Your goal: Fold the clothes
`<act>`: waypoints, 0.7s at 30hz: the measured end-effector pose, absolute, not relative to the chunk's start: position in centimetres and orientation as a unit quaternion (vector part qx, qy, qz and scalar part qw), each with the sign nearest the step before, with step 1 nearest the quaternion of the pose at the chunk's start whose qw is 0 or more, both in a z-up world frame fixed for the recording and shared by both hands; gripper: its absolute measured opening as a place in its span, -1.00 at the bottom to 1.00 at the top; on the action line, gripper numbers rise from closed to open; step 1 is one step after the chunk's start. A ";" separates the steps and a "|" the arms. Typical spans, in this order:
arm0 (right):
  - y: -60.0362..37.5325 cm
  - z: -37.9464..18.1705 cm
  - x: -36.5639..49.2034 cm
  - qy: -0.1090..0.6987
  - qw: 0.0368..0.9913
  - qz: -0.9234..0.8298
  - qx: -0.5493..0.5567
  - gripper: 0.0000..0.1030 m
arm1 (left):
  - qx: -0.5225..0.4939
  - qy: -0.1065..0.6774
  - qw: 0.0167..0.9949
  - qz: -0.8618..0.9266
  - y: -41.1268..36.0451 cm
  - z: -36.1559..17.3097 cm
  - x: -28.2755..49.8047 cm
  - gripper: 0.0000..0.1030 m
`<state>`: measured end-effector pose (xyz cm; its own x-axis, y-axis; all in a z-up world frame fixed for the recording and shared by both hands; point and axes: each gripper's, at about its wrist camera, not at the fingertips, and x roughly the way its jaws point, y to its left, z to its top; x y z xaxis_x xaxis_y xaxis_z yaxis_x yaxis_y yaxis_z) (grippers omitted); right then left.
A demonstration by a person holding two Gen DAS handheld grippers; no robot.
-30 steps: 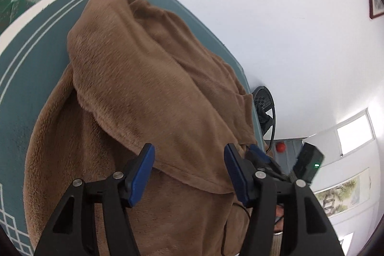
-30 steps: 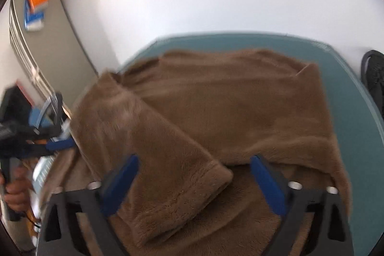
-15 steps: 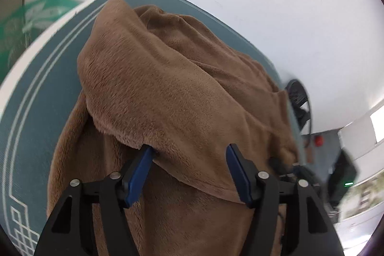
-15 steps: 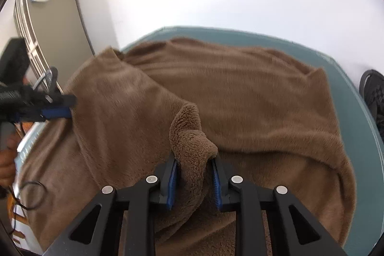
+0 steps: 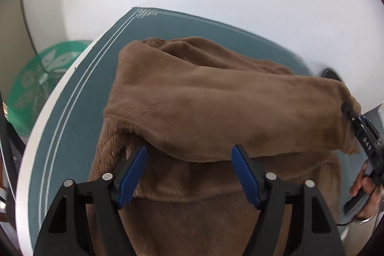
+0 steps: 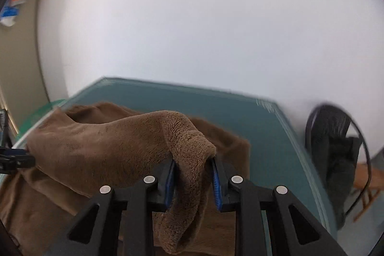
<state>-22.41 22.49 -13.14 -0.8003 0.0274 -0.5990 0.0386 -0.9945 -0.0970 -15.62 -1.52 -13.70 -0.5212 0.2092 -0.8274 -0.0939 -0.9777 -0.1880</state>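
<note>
A: Two claws; is the left claw (image 5: pixel 188 175) gripping?

B: No, spread wide, just under a raised fold of the brown fleece garment (image 5: pixel 216 107) on the teal surface (image 5: pixel 79 100).

A: And the right claw (image 6: pixel 193 182)?

B: Pinching a bunched fold of fleece, held above the surface.

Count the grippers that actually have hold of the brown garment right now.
1. The right gripper is shut on a bunched sleeve end of the brown garment, lifted off the teal table. The left gripper is open, fingers straddling a fold without pinching it.
</note>
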 end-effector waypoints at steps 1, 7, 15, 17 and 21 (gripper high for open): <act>23.1 -14.1 -23.0 0.044 0.001 -0.943 0.331 -0.20 | -0.486 -0.055 0.083 0.868 -1.4 -14.1 -16.0 0.49; 26.2 -17.4 -24.2 -0.007 -0.028 -0.927 0.375 0.48 | -0.499 -0.013 0.072 0.864 -0.2 -15.5 -17.0 0.50; 25.6 -14.6 -22.3 -0.039 0.039 -0.937 0.344 0.49 | -0.451 0.004 0.053 0.891 0.2 -12.0 -16.9 0.53; 23.7 -14.9 -22.6 -0.019 0.073 -0.934 0.349 0.49 | -0.449 0.012 0.048 0.892 0.8 -12.1 -17.8 0.54; 20.6 -17.1 -24.0 0.020 0.113 -0.915 0.386 0.49 | -0.475 0.036 0.032 0.879 1.6 -14.3 -20.3 0.54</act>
<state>-24.01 20.62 -17.12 -0.6771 -0.1912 -0.7107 0.2223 -0.9737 0.0501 -20.28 1.61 -14.27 -0.5472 0.0228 -0.8367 -0.0912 -0.9953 0.0326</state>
